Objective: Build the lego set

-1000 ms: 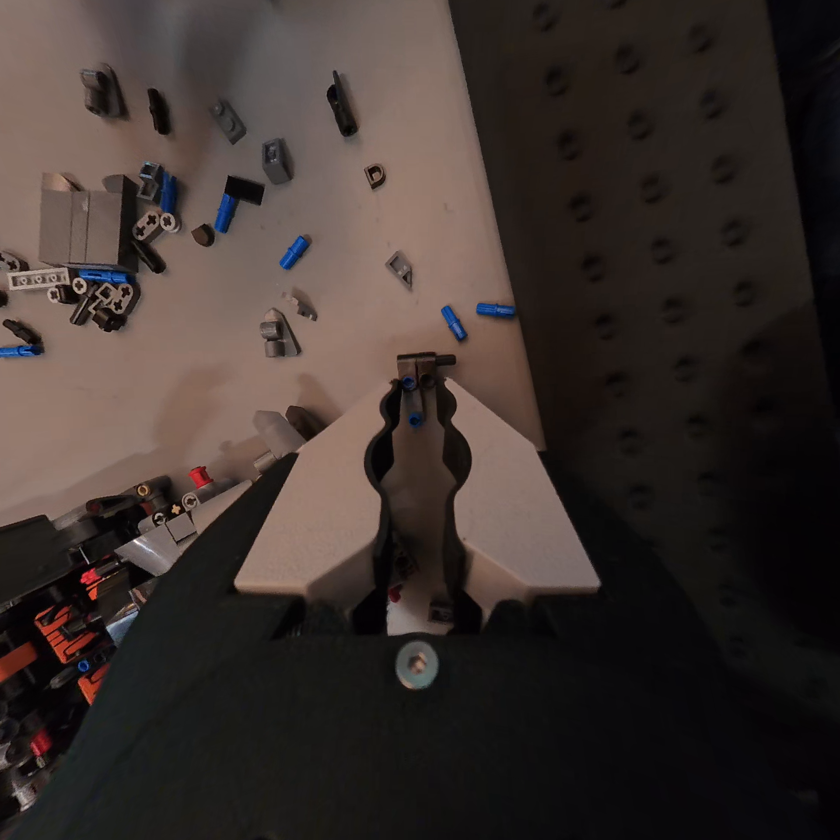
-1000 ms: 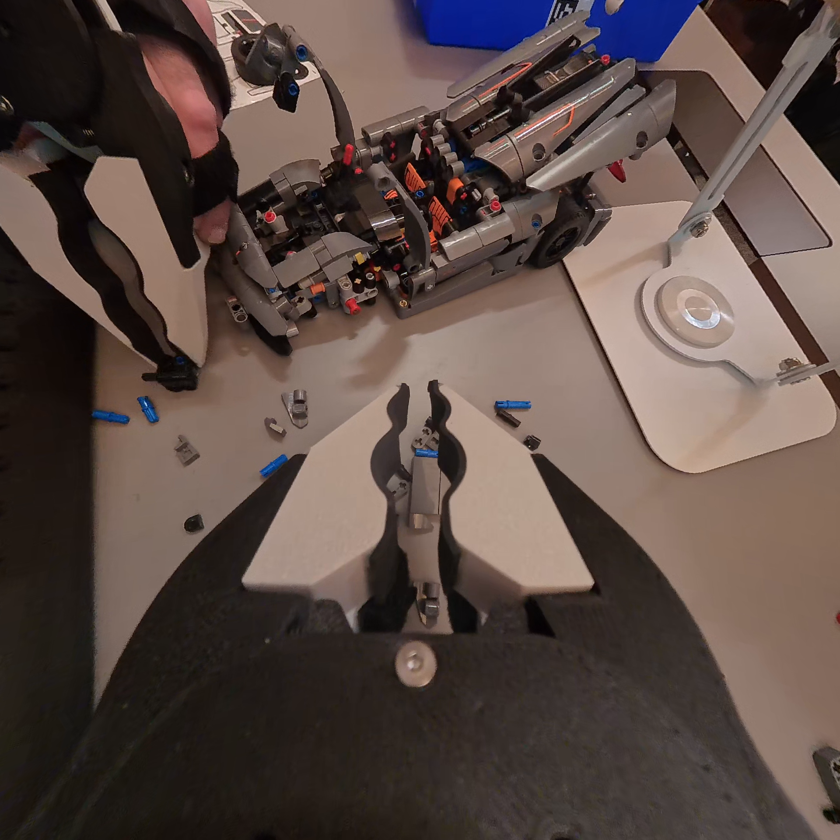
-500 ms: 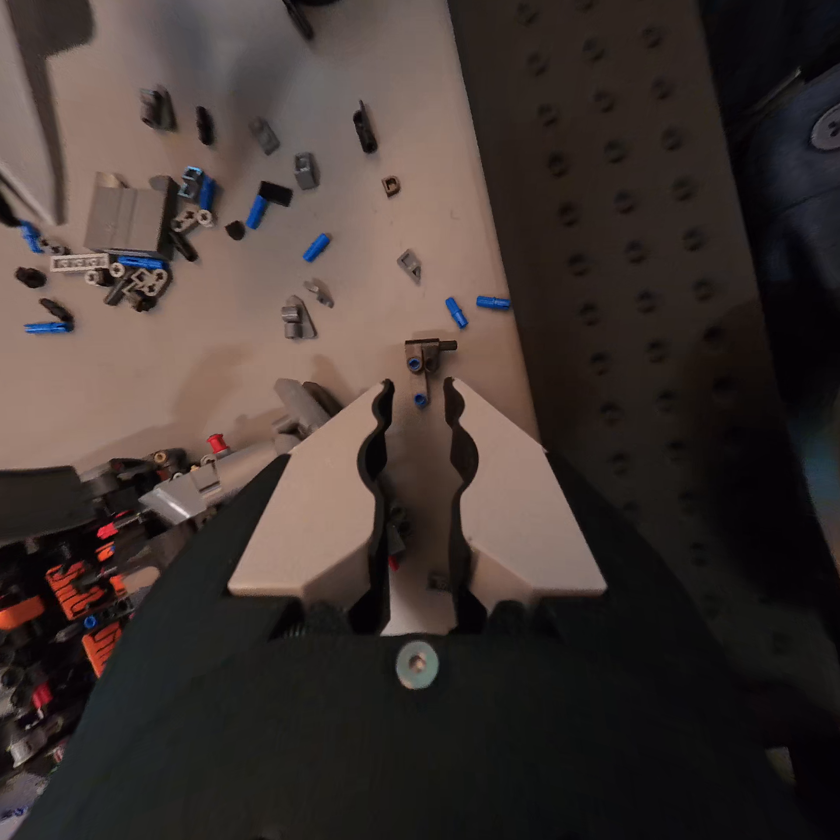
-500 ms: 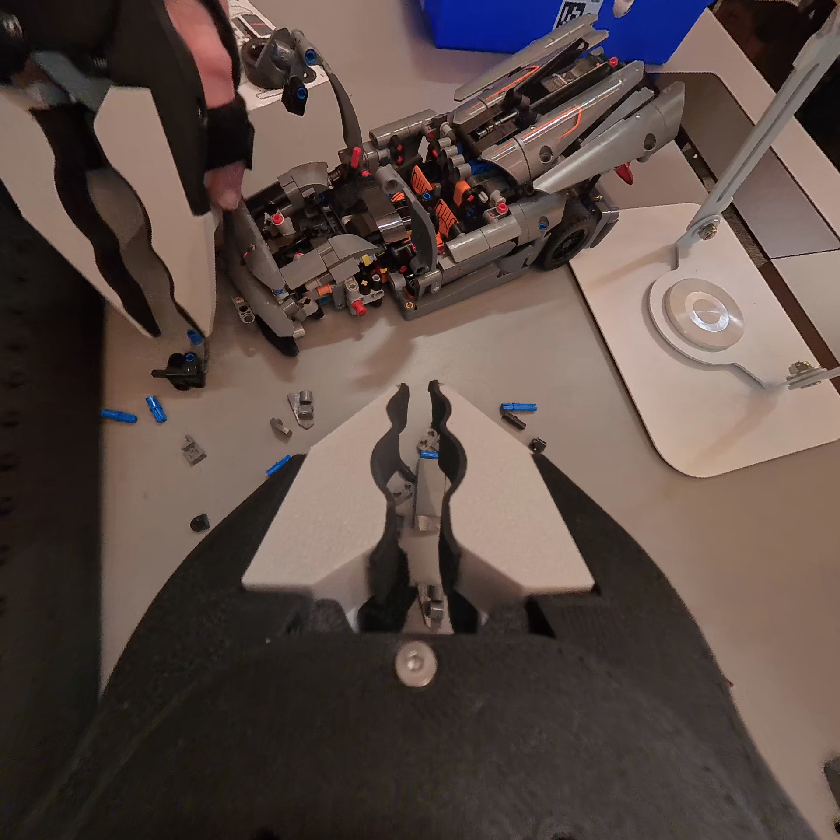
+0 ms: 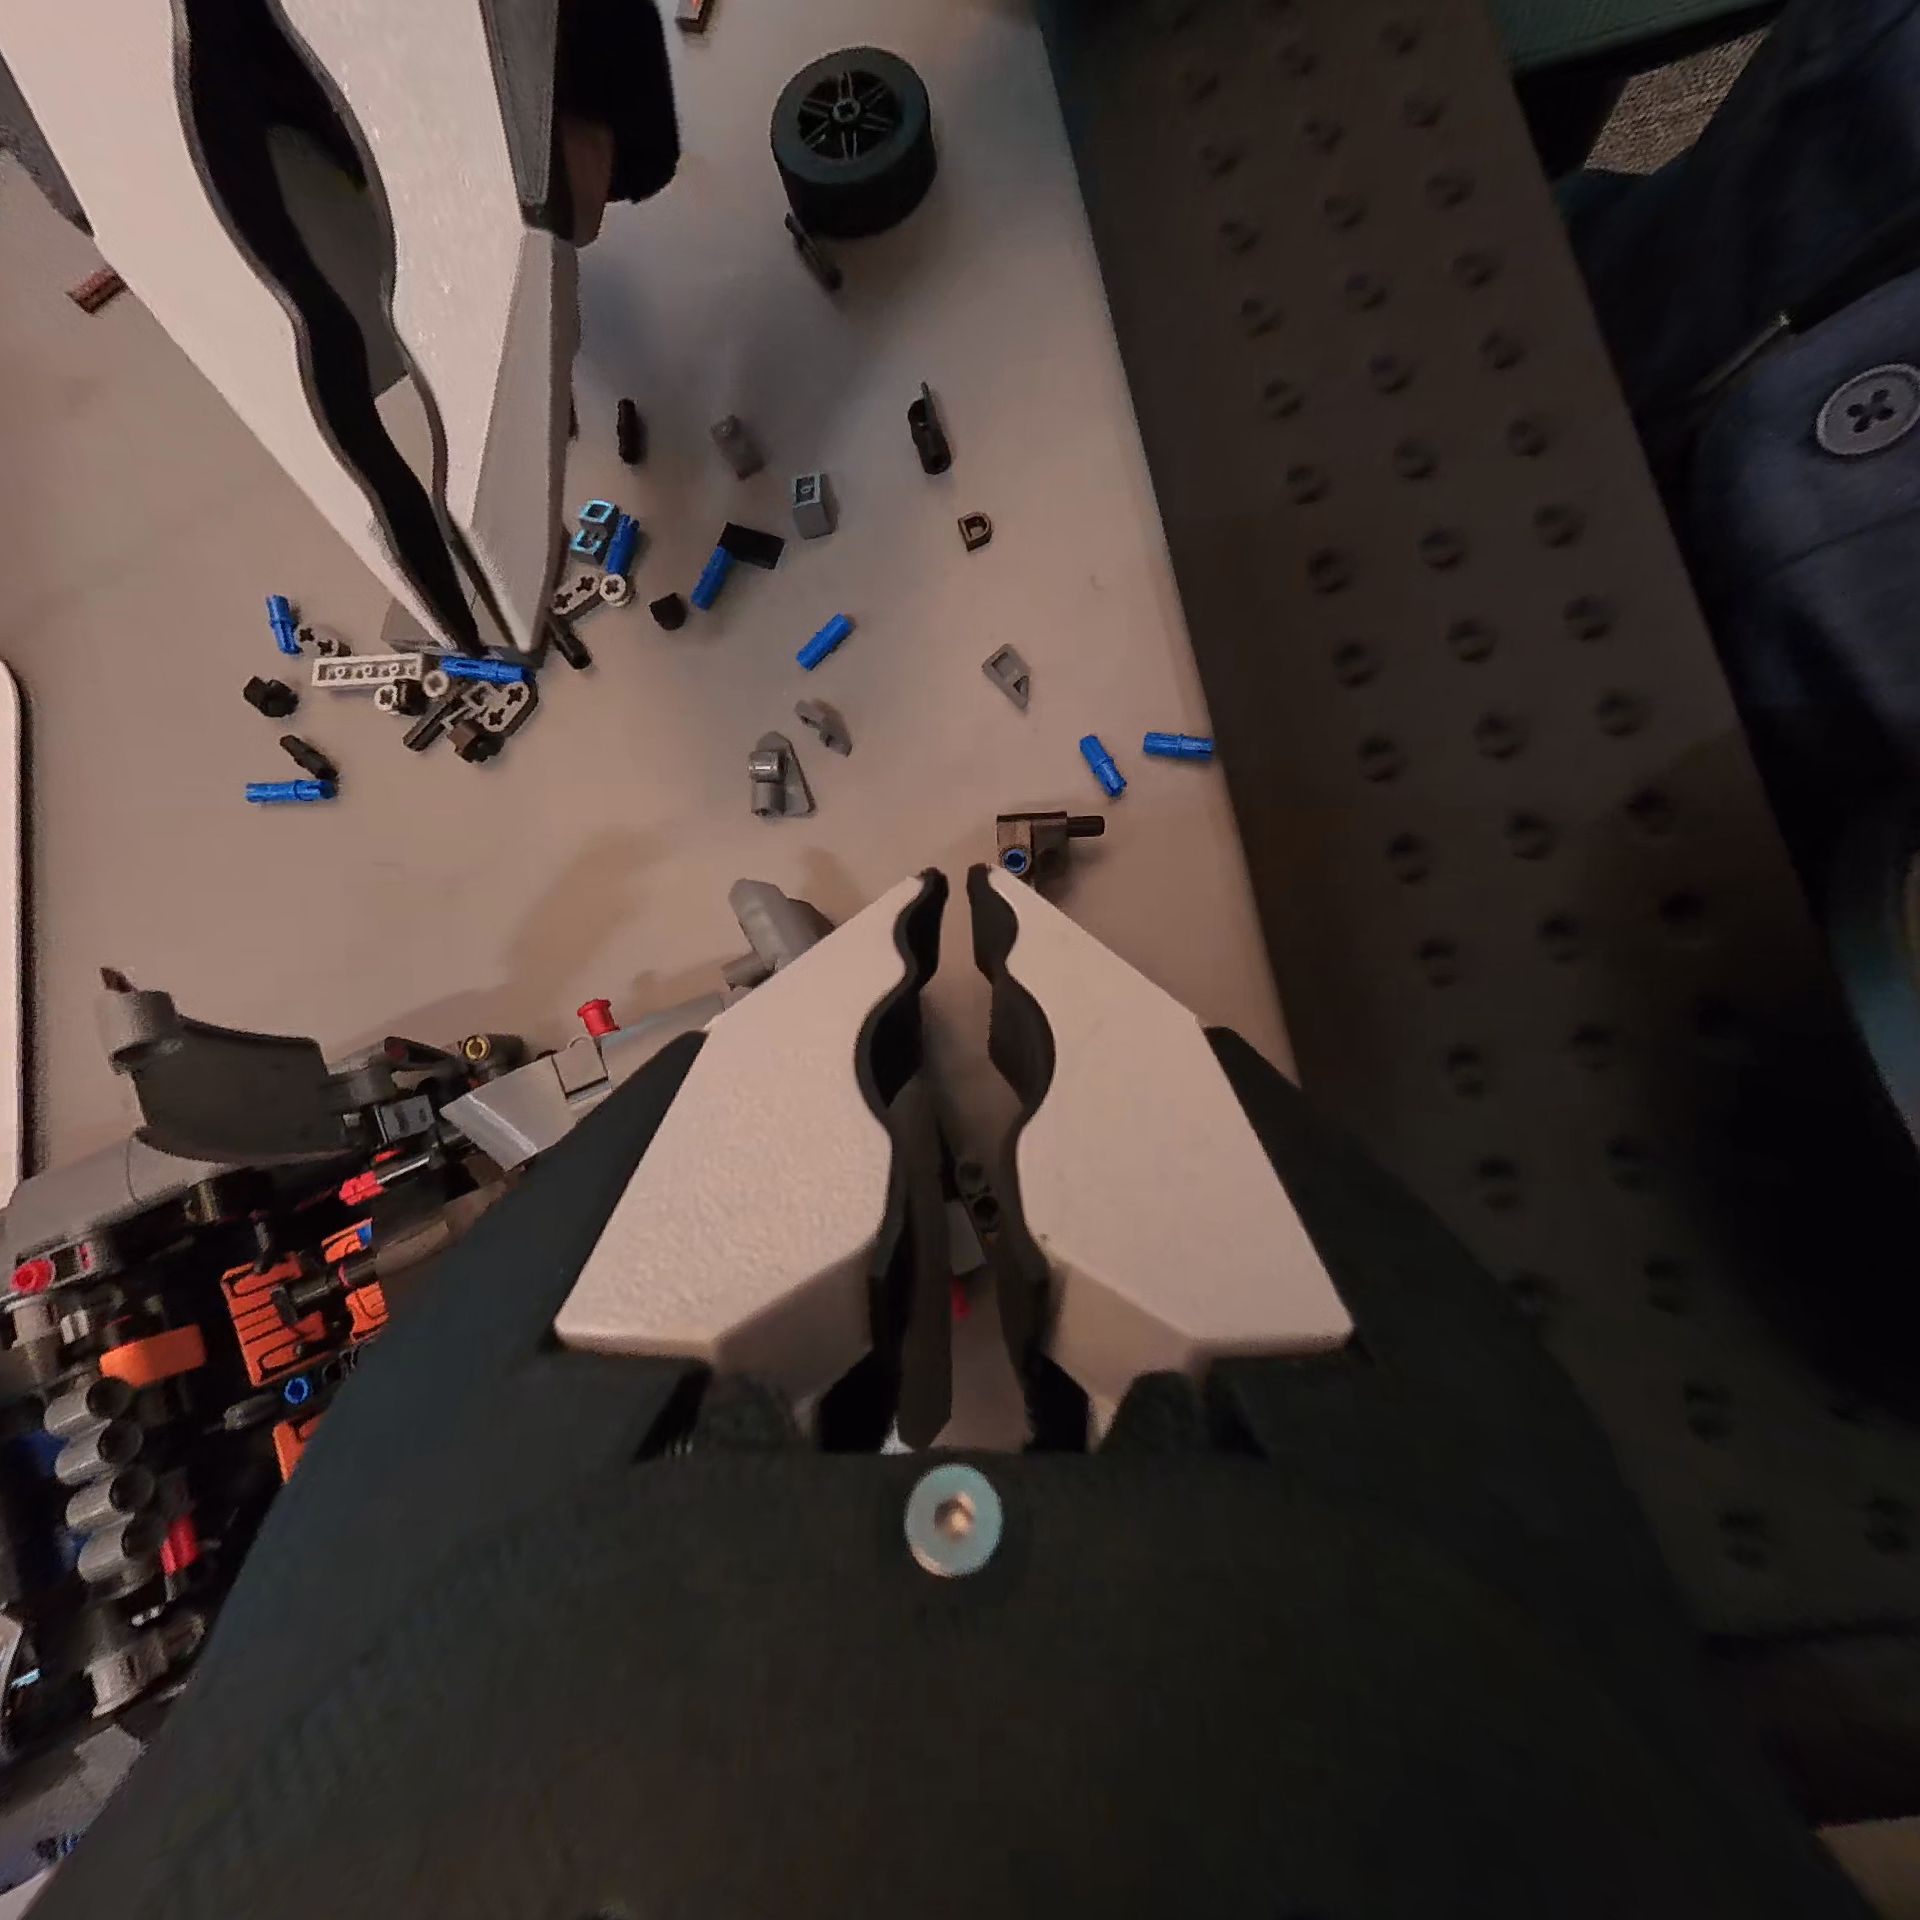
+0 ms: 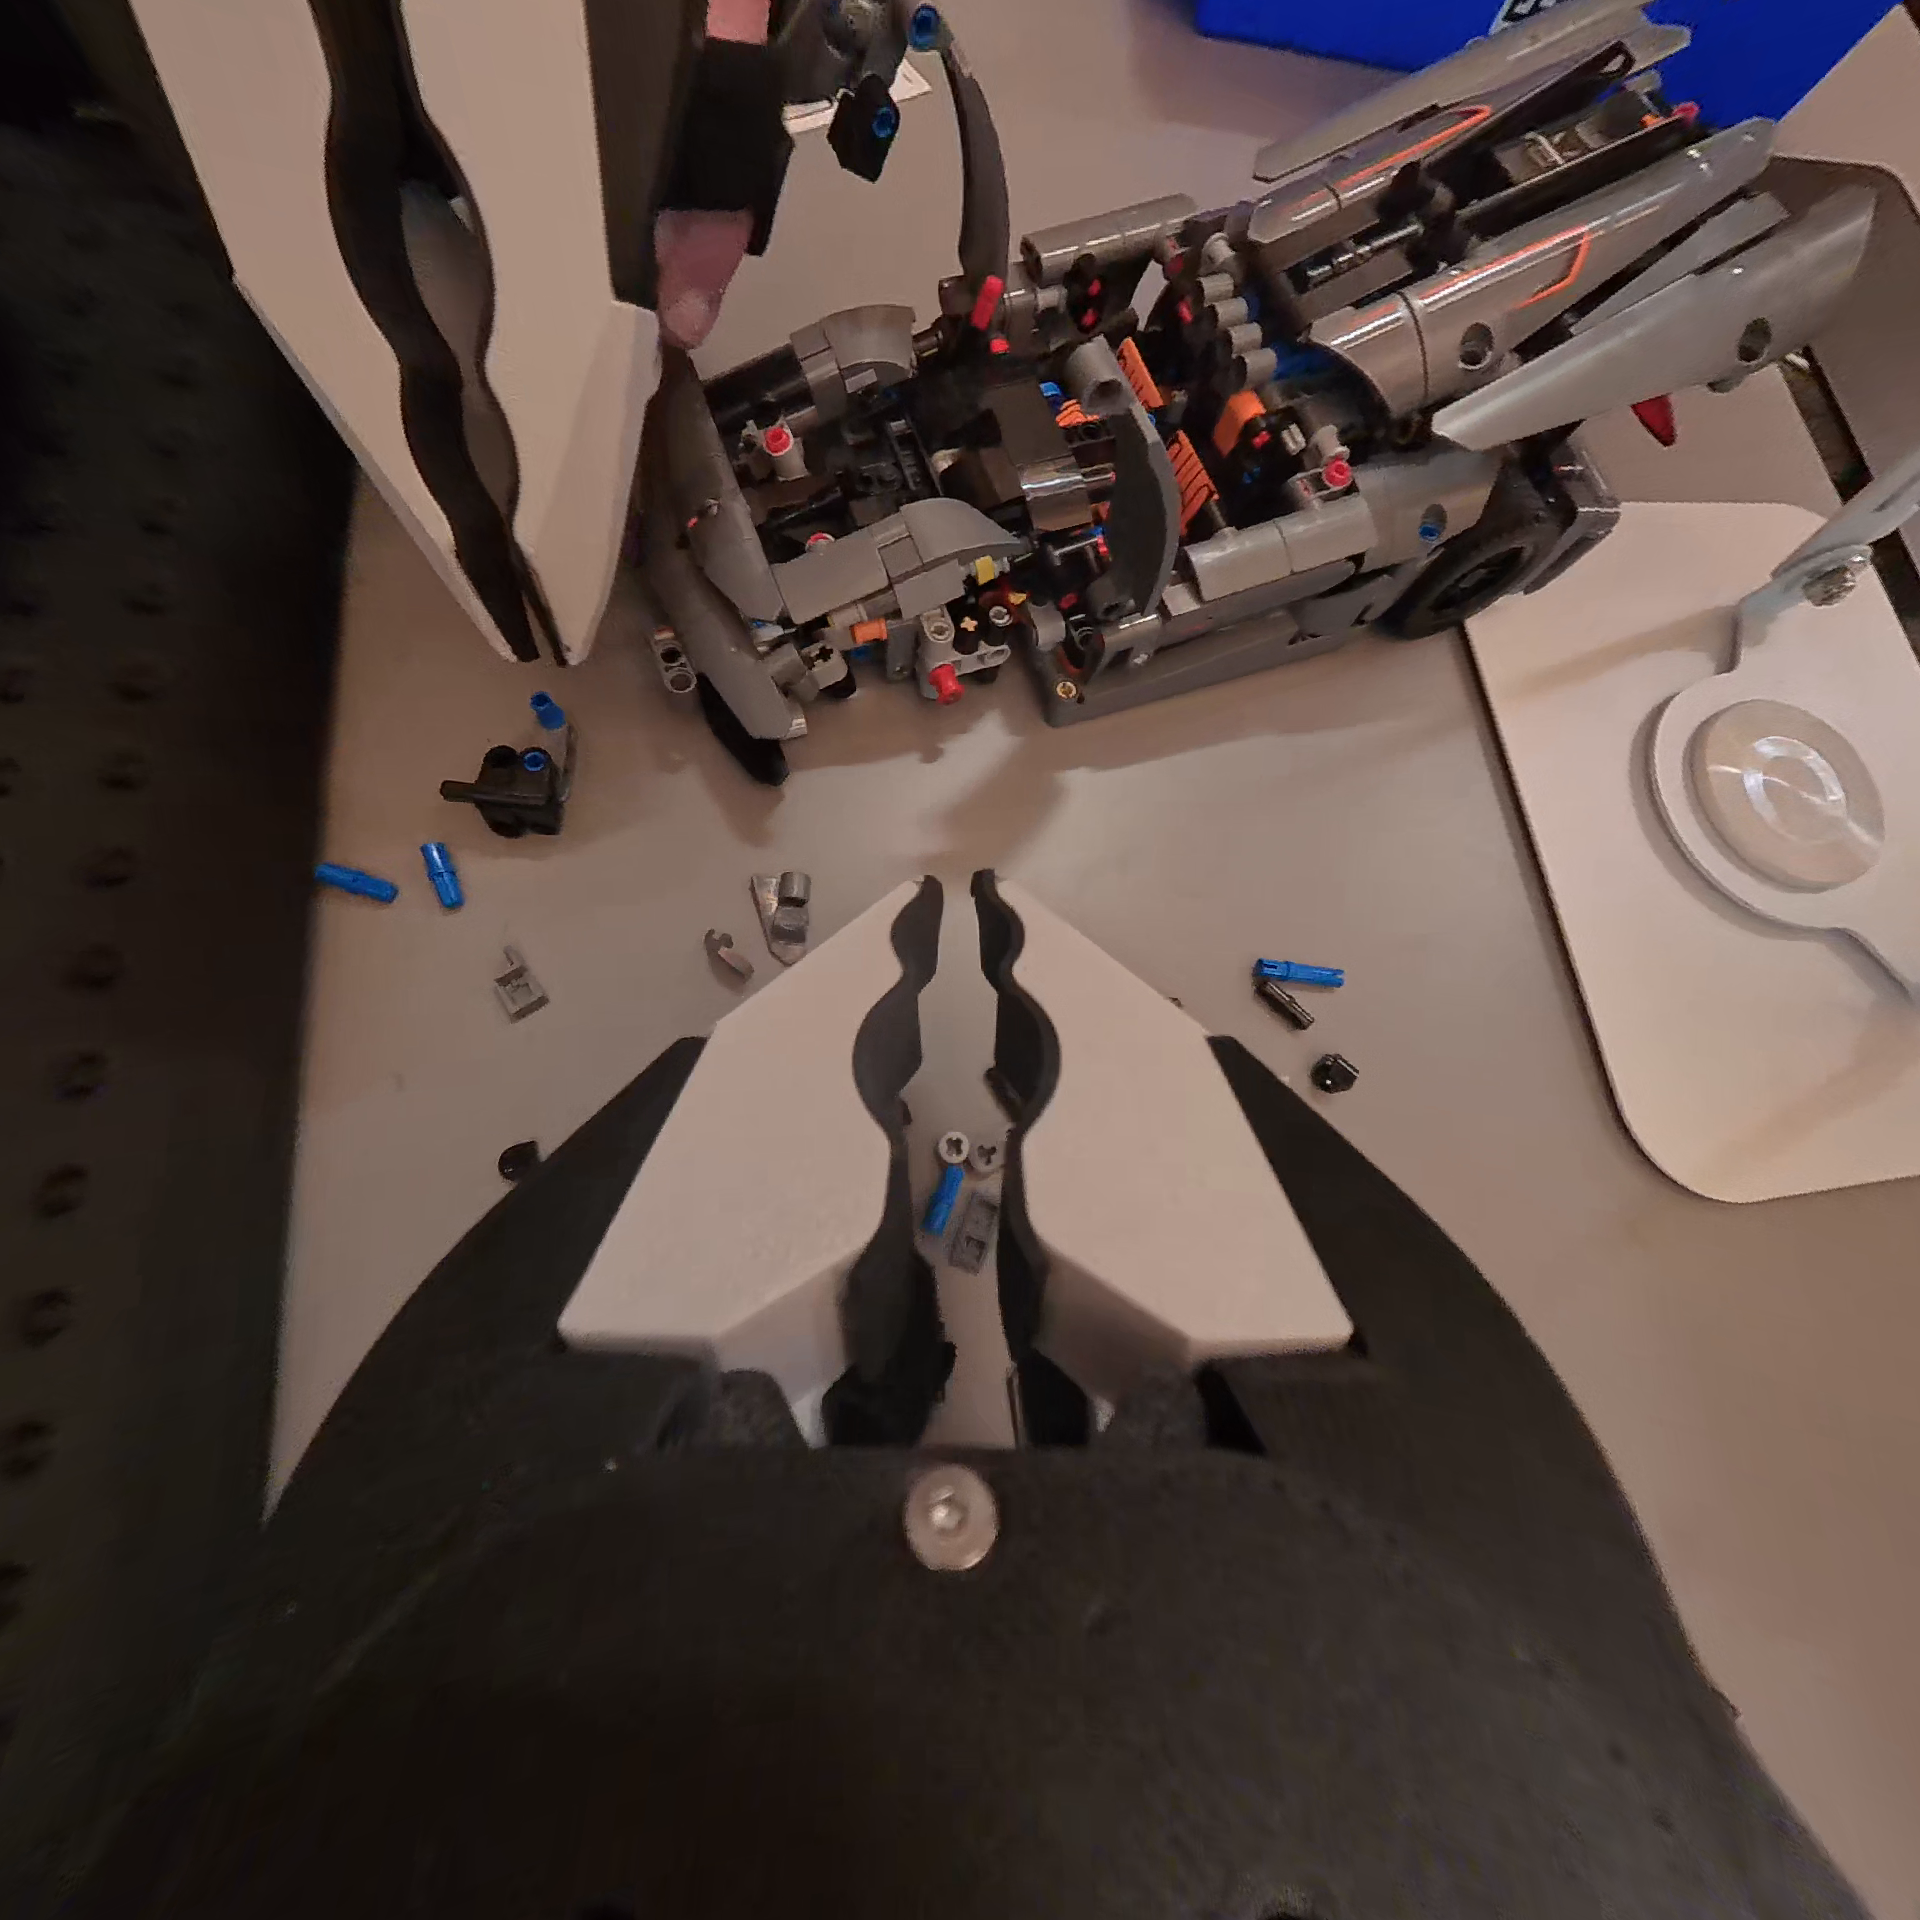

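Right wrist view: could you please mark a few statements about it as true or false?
1. The left gripper holds the black angled connector with blue pins. False: it lies on the grey table, clear of the tips.
2. Two loose blue pins lie near that connector. True.
3. A red plastic bin stands behind the grey and orange lego car. False: the bin is blue.
4. A short black pin lies beside a long blue pin, right of the right gripper. True.

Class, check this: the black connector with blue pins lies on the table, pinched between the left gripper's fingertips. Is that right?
Not pinched: the left wrist view shows the black connector lying free on the table just beyond the tips of the left gripper.
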`<state>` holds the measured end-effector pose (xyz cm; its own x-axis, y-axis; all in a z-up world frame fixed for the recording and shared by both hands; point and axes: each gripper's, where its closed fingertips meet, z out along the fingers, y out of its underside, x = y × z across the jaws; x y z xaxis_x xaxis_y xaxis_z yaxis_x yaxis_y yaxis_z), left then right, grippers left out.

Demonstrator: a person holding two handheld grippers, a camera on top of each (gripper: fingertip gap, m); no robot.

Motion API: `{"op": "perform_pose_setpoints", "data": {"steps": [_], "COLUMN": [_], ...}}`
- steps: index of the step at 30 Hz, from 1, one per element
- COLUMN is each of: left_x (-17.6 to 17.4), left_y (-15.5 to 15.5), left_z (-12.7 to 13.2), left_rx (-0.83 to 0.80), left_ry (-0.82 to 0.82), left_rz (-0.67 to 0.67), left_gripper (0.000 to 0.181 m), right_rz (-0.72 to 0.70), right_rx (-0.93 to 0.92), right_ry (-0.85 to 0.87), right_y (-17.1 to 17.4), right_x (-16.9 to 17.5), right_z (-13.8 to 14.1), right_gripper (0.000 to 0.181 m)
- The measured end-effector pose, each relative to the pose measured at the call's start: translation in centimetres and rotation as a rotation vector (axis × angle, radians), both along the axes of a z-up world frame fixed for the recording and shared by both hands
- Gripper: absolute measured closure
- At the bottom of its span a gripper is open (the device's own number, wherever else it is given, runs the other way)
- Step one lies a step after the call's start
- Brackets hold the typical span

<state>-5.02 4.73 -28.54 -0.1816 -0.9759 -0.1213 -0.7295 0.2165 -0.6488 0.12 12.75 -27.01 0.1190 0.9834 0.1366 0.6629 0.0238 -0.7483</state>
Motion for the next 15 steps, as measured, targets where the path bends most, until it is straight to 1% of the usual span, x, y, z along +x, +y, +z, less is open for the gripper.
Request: {"op": "perform_pose_setpoints", "data": {"steps": [2,5,10,15], "left_x": [0.0,0.1,0.2,0.4], "left_y": [0.2,-0.8,-0.6,0.1], "left_z": [0.1,0.9,0.6,1.6], "left_rx": [0.008,-0.066,-0.028,-0.019], "left_ry": [-0.013,-0.056,-0.043,-0.108], "left_rz": [0.005,-0.024,-0.016,0.015], "left_gripper": [0.180,0.181,0.181,0.181], "right_rz": [-0.002,-0.008,-0.010,-0.018], "right_rx": [-0.010,-0.003,0.007,0.009], "right_ry": [0.009,0.003,0.008,0.015], "right_y": [0.0,0.1,0.2,0.4], "right_x": [0.0,0.0,-0.1,-0.1], "right_z": [0.1,0.0,0.1,0.2], "right_gripper": [0.177,0.179,0.181,0.181]}}
